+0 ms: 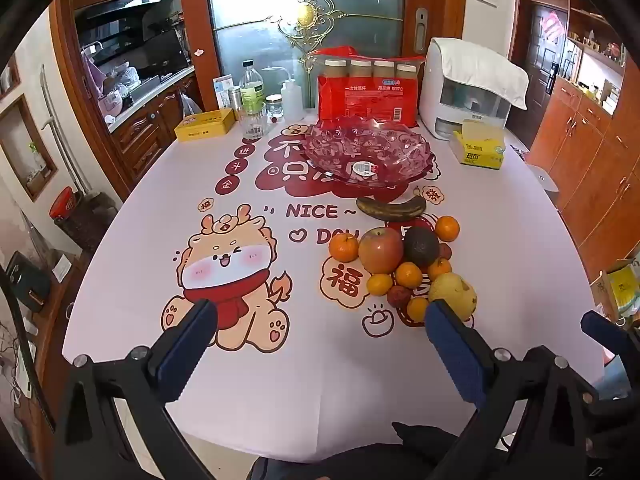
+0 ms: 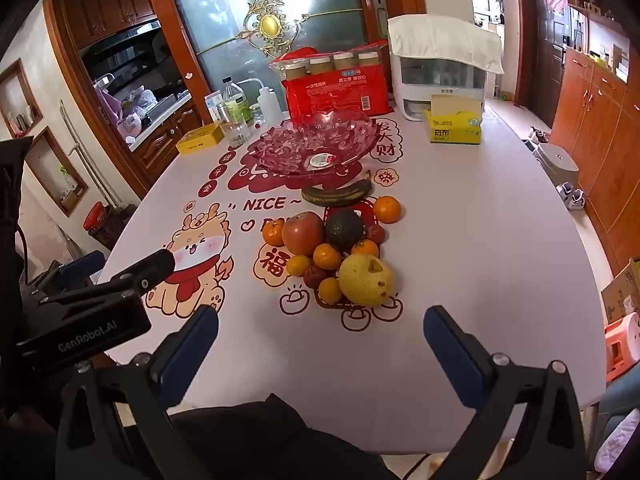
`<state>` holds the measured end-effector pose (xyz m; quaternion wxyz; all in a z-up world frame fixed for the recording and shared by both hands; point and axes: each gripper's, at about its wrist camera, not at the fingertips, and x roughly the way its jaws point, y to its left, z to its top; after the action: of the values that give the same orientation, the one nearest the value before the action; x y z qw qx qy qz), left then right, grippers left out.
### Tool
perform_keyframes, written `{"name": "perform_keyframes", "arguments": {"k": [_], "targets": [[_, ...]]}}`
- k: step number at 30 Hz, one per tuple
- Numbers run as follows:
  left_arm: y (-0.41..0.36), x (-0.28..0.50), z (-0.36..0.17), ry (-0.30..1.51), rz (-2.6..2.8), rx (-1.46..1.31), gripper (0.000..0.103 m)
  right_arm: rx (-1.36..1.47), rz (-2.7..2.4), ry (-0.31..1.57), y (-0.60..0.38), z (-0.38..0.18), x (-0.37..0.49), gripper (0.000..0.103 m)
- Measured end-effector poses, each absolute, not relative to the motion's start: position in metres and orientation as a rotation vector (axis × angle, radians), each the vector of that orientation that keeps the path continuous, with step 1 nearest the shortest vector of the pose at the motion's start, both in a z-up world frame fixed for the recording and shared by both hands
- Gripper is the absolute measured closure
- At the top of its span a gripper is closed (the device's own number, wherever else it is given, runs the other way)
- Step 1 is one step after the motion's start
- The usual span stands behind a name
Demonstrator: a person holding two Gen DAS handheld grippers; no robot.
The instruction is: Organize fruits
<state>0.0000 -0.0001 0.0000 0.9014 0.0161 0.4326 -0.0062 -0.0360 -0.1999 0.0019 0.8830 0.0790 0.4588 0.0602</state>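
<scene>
A pile of fruit lies on the printed tablecloth: a red apple [image 1: 381,249] [image 2: 303,233], a dark avocado [image 1: 421,245] [image 2: 344,229], a yellow pear [image 1: 454,289] [image 2: 366,279], several small oranges [image 1: 408,274] [image 2: 327,256] and a dark banana [image 1: 391,206] [image 2: 337,194]. Behind it stands an empty pink glass bowl [image 1: 366,152] [image 2: 316,144]. My left gripper [image 1: 320,316] is open and empty, near the front edge, left of the pile. My right gripper [image 2: 320,320] is open and empty, just in front of the pear.
At the back stand a red pack of cups [image 1: 368,96], a white appliance [image 1: 468,92], a yellow tissue box [image 1: 480,148], bottles [image 1: 252,92] and a yellow tin [image 1: 205,124]. Wooden cabinets [image 2: 600,128] line the right wall.
</scene>
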Motion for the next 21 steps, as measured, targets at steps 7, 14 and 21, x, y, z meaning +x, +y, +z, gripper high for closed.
{"name": "perform_keyframes", "arguments": {"k": [7, 14, 21], "targets": [[0.0000, 0.0000, 0.0001, 0.895, -0.013, 0.032, 0.000, 0.169, 0.138, 0.952, -0.1980, 0.0037, -0.0362, 0.000], [0.0044, 0.0013, 0.0003, 0.895, -0.009, 0.030, 0.000, 0.160, 0.136, 0.957, -0.1951, 0.0020, -0.0321, 0.000], [0.0033, -0.0014, -0.0016, 0.894, -0.008, 0.032, 0.000, 0.157, 0.134, 0.958, -0.1962, 0.0019, -0.0335, 0.000]]}}
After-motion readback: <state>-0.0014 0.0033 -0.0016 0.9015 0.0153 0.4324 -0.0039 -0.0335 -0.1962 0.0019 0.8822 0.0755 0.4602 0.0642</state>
